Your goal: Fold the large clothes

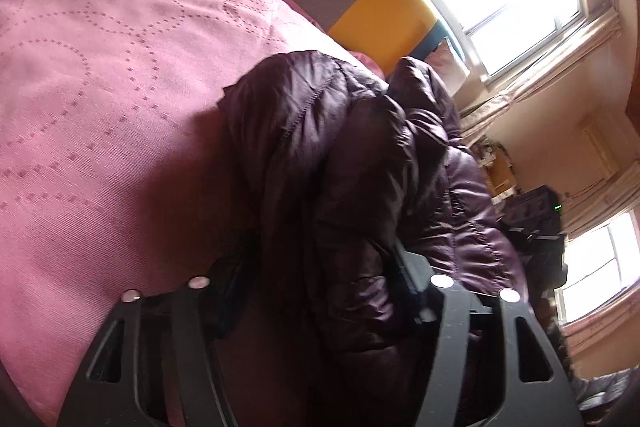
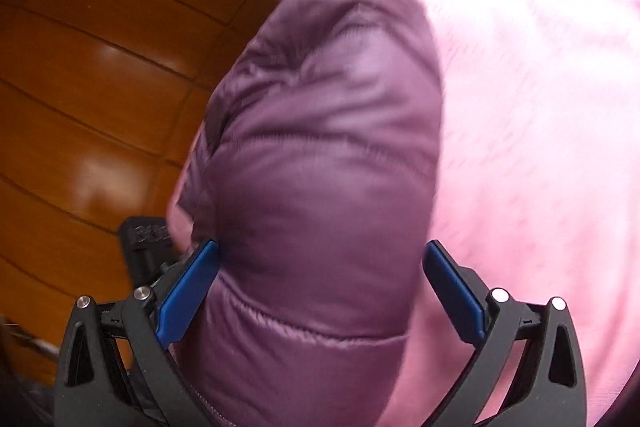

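The purple quilted down jacket [image 2: 320, 147] lies on the bed, on a pink bedspread [image 1: 100, 107] with a dotted circle pattern, and both tools are at it from the near side. In the right wrist view the jacket is bunched into a thick puffy roll that goes away from the camera, with the wooden floor [image 2: 80, 67] on one side and the pink cover on the other. It seems to sit near the edge of the bed, probably so the person can reach it while standing.

The right tool [image 2: 320, 287] has its jaws wide apart, and the blue pads [image 2: 188, 291] stand on either side of the roll. The left pad looks close to the fabric or just touching it, the right pad is beside it; I judge it is not squeezing anything now. Such wide opening makes sense, because the padded cloth is bulky and a narrow gap would not take it.

In the left wrist view the left tool [image 1: 316, 291] also stands around a dark fold of the jacket. Its fingertips are hidden under the cloth, so I cannot tell if it grips or only straddles the fold.

The jacket is crumpled, not flat, so the folding looks far from finished; the slippery filled fabric may slide out of a light hold
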Demonstrator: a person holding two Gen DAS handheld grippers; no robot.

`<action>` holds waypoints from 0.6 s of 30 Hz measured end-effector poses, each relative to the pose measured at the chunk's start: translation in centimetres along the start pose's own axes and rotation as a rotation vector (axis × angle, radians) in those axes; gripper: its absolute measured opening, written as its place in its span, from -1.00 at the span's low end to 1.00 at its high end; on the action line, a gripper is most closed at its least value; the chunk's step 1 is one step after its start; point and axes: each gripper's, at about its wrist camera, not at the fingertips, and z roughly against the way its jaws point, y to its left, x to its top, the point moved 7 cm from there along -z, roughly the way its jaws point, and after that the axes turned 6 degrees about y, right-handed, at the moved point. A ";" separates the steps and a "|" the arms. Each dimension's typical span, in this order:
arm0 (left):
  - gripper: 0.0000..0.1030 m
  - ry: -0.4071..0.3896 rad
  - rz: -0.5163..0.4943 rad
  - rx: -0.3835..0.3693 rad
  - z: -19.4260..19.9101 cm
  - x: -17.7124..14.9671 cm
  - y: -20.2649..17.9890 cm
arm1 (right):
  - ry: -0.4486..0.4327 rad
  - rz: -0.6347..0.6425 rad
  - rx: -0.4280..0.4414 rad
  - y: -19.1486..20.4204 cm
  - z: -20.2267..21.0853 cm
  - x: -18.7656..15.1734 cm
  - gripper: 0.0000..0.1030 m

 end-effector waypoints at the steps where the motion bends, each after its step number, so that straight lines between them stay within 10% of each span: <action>1: 0.06 -0.004 0.004 -0.004 -0.1 0.0 0.0 | -0.014 0.019 -0.003 0.3 0.1 -0.1 0.70; 5: 0.02 -0.022 0.027 -0.036 -0.1 0.2 -1.4 | -0.055 0.086 -0.004 1.7 2.4 -0.4 0.15; 18: -0.06 0.183 -0.279 -0.147 -16.4 7.0 -20.2 | -0.426 0.024 -0.208 -6.2 21.6 1.5 0.09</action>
